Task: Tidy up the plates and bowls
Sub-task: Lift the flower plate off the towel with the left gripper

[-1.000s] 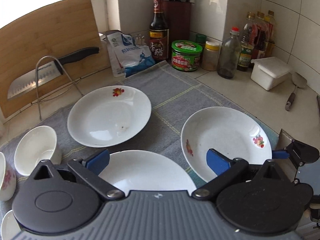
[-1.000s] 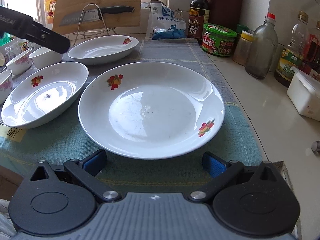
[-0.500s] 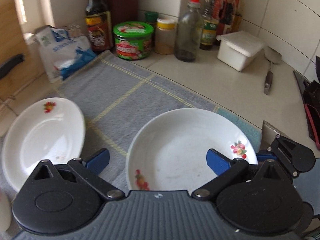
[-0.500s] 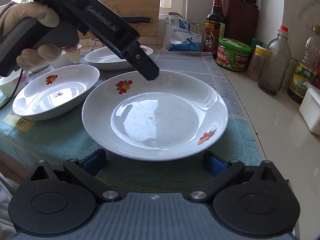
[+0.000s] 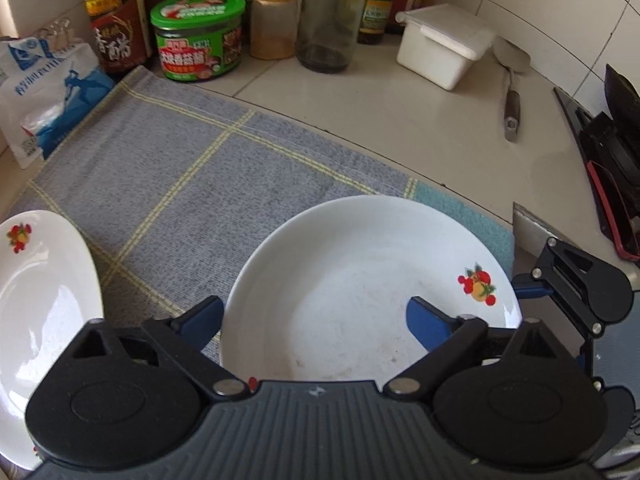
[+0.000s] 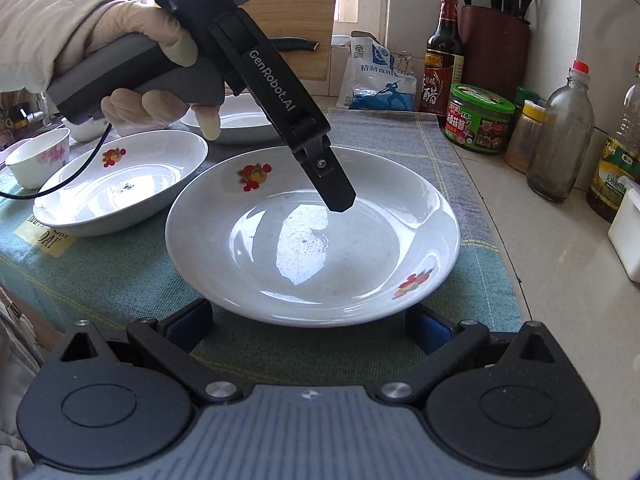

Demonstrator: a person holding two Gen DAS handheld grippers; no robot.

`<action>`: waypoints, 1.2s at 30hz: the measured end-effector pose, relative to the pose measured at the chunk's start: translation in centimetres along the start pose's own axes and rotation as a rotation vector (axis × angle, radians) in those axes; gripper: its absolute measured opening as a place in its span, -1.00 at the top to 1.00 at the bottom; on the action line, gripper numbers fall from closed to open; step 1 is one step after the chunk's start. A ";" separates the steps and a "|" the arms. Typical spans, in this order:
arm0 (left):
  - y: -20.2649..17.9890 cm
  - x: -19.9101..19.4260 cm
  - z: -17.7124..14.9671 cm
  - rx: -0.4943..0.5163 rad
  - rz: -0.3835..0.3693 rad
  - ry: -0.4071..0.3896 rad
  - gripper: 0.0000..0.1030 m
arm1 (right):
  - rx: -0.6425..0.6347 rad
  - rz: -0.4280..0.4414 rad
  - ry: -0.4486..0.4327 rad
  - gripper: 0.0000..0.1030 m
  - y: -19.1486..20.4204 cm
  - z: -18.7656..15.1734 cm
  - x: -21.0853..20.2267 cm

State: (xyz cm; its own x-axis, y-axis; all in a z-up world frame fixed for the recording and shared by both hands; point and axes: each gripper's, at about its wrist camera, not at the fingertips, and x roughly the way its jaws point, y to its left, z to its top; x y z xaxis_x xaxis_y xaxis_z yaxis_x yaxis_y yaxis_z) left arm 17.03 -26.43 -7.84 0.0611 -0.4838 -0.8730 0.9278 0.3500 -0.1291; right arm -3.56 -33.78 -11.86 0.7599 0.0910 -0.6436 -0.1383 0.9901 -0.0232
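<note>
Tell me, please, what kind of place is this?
Most likely a home kitchen counter: a soy sauce bottle and a knife block stand against the tiled wall, with white plates on a cloth.

Glossy glazed plate [image 6: 312, 236] on rough woven cloth [image 6: 120, 276].
</note>
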 end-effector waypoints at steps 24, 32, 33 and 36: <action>1.3 1.7 2.5 0.053 -0.110 0.204 -0.60 | 0.024 0.010 0.034 -1.00 -0.1 0.9 0.1; 1.1 1.5 3.1 0.056 -0.111 0.198 -0.60 | 0.043 0.022 0.059 -1.00 -0.5 1.2 0.0; 1.2 1.4 3.2 0.054 -0.109 0.196 -0.60 | 0.042 0.022 0.058 -1.00 -0.6 1.3 0.0; 1.3 1.2 3.7 0.052 -0.105 0.191 -0.60 | 0.024 0.020 0.059 -1.00 -0.9 1.8 0.0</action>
State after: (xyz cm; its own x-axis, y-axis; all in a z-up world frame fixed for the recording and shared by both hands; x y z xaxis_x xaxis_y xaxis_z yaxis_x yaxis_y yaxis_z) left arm 19.71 -29.48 -7.30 -0.1026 -0.3532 -0.9299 0.9433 0.2621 -0.2036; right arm -2.27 -34.47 -10.45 0.7181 0.1055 -0.6879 -0.1377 0.9904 0.0081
